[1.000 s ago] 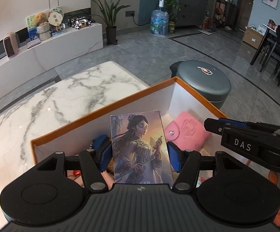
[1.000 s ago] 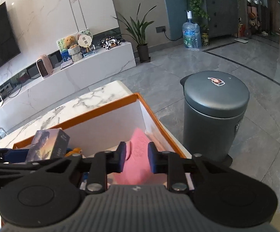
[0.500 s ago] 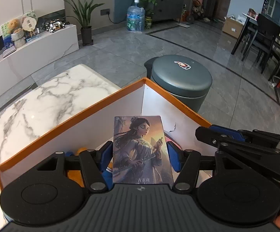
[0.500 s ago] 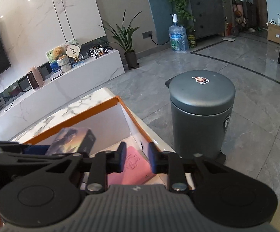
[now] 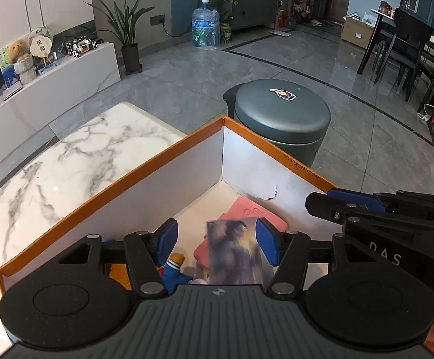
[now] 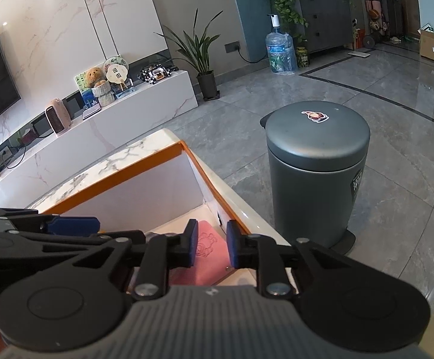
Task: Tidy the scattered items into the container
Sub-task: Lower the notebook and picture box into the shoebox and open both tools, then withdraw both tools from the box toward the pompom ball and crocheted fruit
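At the bottom centre of the left wrist view, my left gripper (image 5: 217, 240) hangs over the orange-rimmed white cardboard box (image 5: 145, 185), its fingers apart and clear of the blurred illustrated card box (image 5: 238, 251), which lies loose on the pink embossed pouch (image 5: 265, 217), so I judge it delivered. In the right wrist view, lower centre, my right gripper (image 6: 209, 246) holds narrow-gapped fingers on nothing, above that pouch inside the box on the white marble worktop (image 6: 121, 161).
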